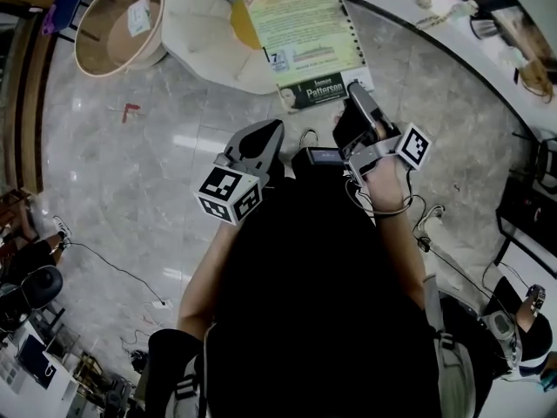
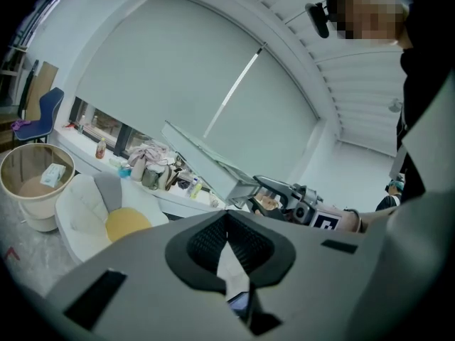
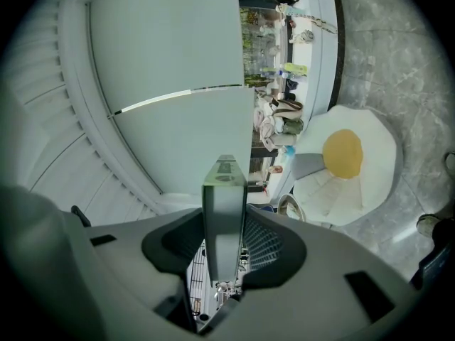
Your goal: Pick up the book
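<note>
Right tongs point(image 3: 225, 222) clamp book point(image 1: 305, 33)

Floor point(image 1: 174, 155): glossy grey marble tiles w/ patches of glare. Far centre, a white petal-edged cushion point(image 1: 204, 33) lies flat on it, w/ a round yellow middle point(image 1: 242, 24). Just left of the cushion a round tan bin point(image 1: 117, 26) stands upright, small white box point(image 1: 139, 16) inside. Nearer than the bin, a small red mark point(image 1: 129, 110) on the tile. Thin black cable point(image 1: 113, 268) runs over the near-left floor; more cables point(image 1: 452, 264) lie near right. Far right, a curved white ledge point(image 1: 444, 42) w/ clutter too small to tell.
</note>
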A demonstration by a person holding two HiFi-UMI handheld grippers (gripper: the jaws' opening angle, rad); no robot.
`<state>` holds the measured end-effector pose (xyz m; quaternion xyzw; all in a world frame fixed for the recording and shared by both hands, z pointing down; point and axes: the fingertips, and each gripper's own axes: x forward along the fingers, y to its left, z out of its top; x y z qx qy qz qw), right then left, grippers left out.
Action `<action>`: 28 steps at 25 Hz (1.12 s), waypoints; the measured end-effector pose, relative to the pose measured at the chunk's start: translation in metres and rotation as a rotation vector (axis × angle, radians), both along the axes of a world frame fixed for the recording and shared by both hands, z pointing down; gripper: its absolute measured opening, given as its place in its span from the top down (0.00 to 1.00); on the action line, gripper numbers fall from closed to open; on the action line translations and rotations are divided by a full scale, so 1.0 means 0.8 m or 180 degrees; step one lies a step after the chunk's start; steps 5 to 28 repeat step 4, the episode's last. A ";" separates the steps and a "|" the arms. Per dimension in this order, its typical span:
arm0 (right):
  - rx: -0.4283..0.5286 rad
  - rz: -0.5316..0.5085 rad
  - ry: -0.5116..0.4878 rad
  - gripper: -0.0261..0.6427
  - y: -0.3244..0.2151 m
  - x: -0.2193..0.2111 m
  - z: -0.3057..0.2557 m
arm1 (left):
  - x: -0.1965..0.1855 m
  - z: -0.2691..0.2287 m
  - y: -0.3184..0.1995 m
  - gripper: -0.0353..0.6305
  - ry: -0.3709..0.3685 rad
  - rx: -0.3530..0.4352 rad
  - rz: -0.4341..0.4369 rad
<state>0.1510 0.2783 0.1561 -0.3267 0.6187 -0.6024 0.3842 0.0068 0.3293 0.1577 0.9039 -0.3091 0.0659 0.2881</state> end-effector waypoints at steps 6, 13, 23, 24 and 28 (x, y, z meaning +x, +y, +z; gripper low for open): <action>-0.0005 -0.0013 0.0004 0.69 0.000 0.012 -0.003 | 0.015 -0.003 0.006 0.92 -0.0016 0.0006 0.0020; -0.0005 -0.0013 0.0004 0.69 0.000 0.012 -0.003 | 0.015 -0.003 0.006 0.92 -0.0016 0.0006 0.0020; -0.0005 -0.0013 0.0004 0.69 0.000 0.012 -0.003 | 0.015 -0.003 0.006 0.92 -0.0016 0.0006 0.0020; -0.0005 -0.0013 0.0004 0.69 0.000 0.012 -0.003 | 0.015 -0.003 0.006 0.92 -0.0016 0.0006 0.0020; -0.0005 -0.0013 0.0004 0.69 0.000 0.012 -0.003 | 0.015 -0.003 0.006 0.92 -0.0016 0.0006 0.0020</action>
